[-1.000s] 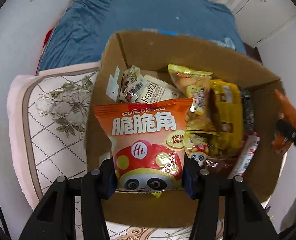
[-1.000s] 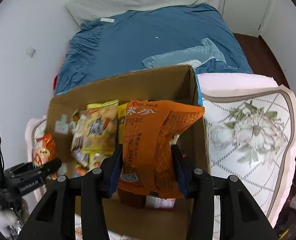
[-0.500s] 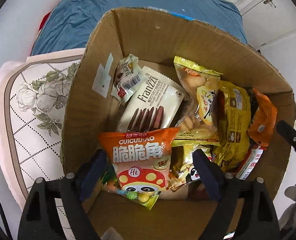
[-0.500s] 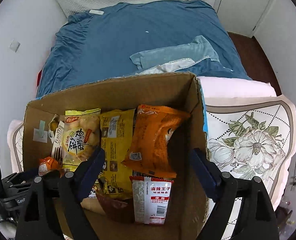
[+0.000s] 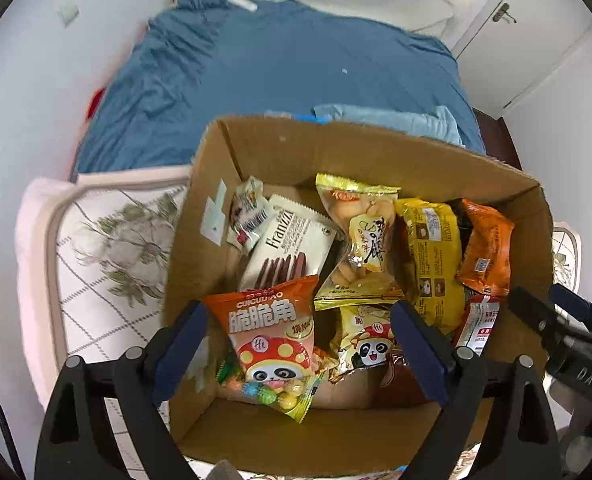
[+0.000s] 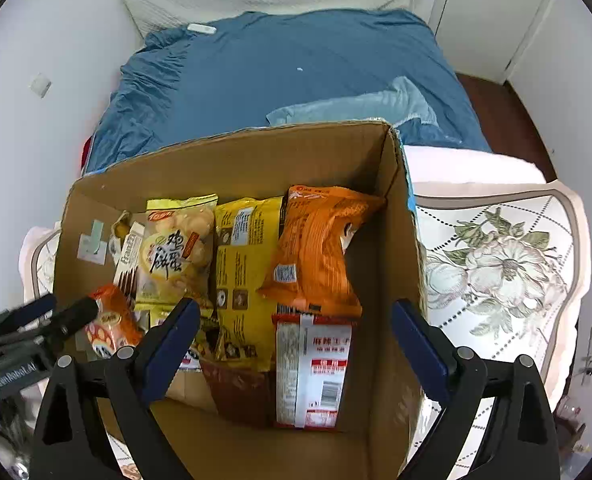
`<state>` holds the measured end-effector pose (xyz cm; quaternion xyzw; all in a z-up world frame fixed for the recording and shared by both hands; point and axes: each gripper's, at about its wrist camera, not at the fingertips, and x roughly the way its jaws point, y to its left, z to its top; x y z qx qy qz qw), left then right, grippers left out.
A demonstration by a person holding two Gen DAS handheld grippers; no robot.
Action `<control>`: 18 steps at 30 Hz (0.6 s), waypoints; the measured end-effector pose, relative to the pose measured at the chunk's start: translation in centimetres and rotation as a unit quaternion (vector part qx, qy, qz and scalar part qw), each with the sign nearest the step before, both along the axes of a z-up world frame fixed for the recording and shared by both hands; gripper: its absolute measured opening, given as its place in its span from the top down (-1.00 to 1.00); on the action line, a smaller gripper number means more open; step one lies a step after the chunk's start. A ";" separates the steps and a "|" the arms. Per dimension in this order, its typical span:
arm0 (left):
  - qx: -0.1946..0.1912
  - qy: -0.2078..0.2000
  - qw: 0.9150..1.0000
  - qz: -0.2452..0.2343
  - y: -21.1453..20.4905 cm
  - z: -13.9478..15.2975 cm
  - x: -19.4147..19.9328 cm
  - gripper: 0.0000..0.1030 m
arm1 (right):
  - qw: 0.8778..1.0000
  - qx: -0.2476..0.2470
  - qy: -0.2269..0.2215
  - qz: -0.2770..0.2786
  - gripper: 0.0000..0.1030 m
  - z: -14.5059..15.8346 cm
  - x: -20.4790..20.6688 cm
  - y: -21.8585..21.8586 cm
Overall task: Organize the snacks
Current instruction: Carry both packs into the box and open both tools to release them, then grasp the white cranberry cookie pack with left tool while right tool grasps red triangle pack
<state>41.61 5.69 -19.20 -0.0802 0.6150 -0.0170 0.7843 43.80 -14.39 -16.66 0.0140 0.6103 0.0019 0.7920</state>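
Both grippers have let go and drawn back above the open brown cardboard box (image 5: 360, 152), jaws spread wide and empty. Earlier, the left gripper (image 5: 296, 354) clamped the orange panda-print snack bag (image 5: 274, 340); that bag now leans inside the box's near-left corner, in front of the white Franzzi biscuit pack (image 5: 292, 248). The plain orange crinkled bag (image 6: 316, 256), formerly pinched by the right gripper (image 6: 292, 350), stands against the yellow foil packet (image 6: 244, 272), above a red-and-white sachet (image 6: 316, 368). A pale-yellow cracker bag (image 6: 178, 256) sits further left. The box rests on a floral quilted cushion (image 6: 496, 264) beside blue bedding (image 6: 296, 76).
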 end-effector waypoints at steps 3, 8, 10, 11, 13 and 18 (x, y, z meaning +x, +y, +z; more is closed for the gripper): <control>0.006 -0.019 1.000 -0.007 -0.3 1.3 -1.2 -0.82 | 1.000 0.000 -0.012 0.008 -0.91 0.9 -1.6 0.4; 0.015 -0.045 0.999 -0.024 -0.6 3.1 -3.5 -0.82 | 0.999 -0.008 -0.036 0.020 -0.91 2.5 -4.8 1.0; 0.012 -0.055 0.998 -0.023 -0.8 3.8 -4.6 -0.82 | 0.999 -0.013 -0.043 0.025 -0.92 2.9 -5.9 1.2; 0.012 -0.062 0.998 -0.023 -0.9 4.2 -5.2 -0.82 | 0.999 -0.011 -0.046 0.026 -0.92 3.2 -6.6 1.2; 0.017 -0.075 0.997 -0.023 -1.3 5.1 -6.4 -0.82 | 0.998 -0.004 -0.051 0.025 -0.92 3.6 -7.8 1.1; 0.023 -0.105 0.994 -0.022 -1.8 6.9 -9.4 -0.82 | 0.997 0.001 -0.076 0.020 -0.92 5.4 -10.8 0.6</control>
